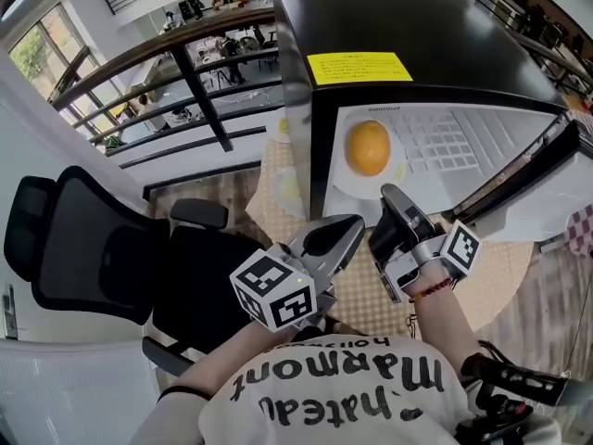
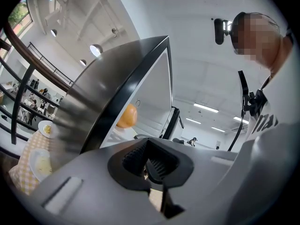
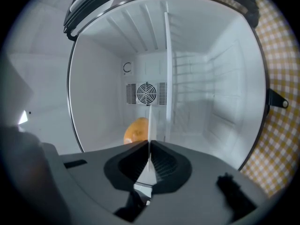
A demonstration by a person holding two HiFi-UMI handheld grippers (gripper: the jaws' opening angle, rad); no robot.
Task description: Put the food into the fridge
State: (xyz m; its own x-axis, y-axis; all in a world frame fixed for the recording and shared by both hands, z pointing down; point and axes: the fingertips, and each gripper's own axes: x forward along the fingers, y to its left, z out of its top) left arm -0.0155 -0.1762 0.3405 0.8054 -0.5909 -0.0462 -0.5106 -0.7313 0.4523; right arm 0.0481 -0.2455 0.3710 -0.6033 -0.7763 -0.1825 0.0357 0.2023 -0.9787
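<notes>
**Bright daylight, heavy fisheye bend**

Daylight comes through the windows (image 1: 37, 49) at the head view's upper left, and the room is bright and evenly lit. The fridge (image 1: 408, 26) shows a soft sheen on its black top. Its white inside glows, and the orange (image 1: 368, 146) there is sharp. Straight railings bow strongly towards the picture edges.

In the left gripper view the ceiling lamps (image 2: 96, 49) burn out to white blobs. Smeared glare streaks the fridge's steel side. The left gripper (image 2: 147, 168), close to the lens, is soft.

In the right gripper view the white cavity is evenly lit with faint rib shadows. A dark vignette rings the circle, and the right gripper (image 3: 149, 163) is a dull grey blur.
</notes>
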